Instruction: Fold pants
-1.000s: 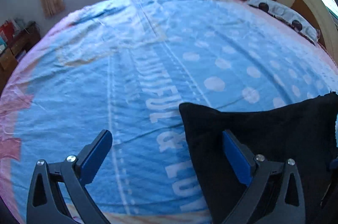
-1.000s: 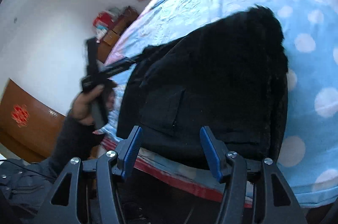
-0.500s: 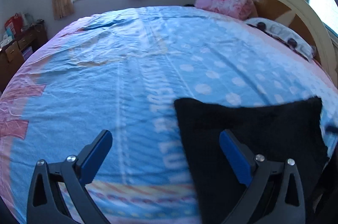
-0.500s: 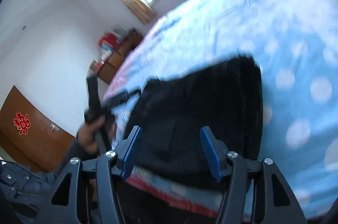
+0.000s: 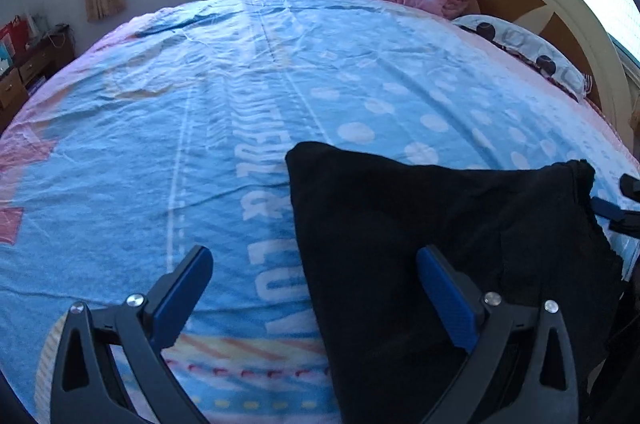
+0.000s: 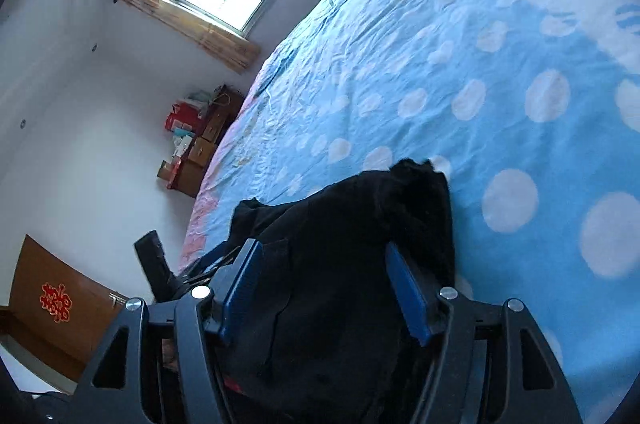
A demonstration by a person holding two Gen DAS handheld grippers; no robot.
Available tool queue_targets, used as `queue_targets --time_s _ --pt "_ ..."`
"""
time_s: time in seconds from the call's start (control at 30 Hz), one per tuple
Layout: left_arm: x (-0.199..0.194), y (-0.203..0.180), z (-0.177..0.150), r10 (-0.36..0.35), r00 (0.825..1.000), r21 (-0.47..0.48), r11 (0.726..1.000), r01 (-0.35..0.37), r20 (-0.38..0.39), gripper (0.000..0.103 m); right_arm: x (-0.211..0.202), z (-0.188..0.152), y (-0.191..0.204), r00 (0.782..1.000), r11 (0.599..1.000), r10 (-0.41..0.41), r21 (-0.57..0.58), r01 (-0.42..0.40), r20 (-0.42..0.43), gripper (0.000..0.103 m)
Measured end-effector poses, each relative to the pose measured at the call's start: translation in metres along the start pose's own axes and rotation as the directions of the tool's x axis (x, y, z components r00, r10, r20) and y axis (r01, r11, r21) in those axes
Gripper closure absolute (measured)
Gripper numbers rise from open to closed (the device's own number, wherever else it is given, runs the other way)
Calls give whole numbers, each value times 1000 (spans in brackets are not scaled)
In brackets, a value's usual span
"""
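Pants lie folded on the bed, seemingly below both open jaws.

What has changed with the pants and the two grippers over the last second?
Both grippers have backed off: the black pants now sit lower and smaller in the right wrist view, with more bedsheet showing. The right gripper has just opened a little wider, pads clear of the cloth. The left gripper stays open and empty; the pants stay folded.
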State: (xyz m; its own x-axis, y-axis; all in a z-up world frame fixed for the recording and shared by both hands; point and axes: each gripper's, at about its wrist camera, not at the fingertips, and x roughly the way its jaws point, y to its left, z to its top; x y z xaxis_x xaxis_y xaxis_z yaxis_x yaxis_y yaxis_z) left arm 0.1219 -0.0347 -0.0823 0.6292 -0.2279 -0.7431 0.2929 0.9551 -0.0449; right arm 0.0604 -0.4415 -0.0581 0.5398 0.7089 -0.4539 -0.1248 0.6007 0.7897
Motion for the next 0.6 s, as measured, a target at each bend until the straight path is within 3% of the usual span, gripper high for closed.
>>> queue_targets --time_s 0.13,0.2,0.43,0.6 --pt "-16 -2 -7 -24 1000 -2 1000 24 0 0 -26 -10 -1 996 996 -81 -24 83 48 38" --pt "-20 -2 -12 -48 999 -9 999 48 -10 0 -34 -13 -13 993 994 -114 -1 114 38 29" --pt "-23 -2 -23 -90 996 -60 994 89 -27 0 -31 -16 -16 988 988 -151 -25 152 43 29" --pt "-17 -9 -31 -97 994 -47 994 94 -47 0 -24 -18 -6 971 966 -237 -96 239 39 29"
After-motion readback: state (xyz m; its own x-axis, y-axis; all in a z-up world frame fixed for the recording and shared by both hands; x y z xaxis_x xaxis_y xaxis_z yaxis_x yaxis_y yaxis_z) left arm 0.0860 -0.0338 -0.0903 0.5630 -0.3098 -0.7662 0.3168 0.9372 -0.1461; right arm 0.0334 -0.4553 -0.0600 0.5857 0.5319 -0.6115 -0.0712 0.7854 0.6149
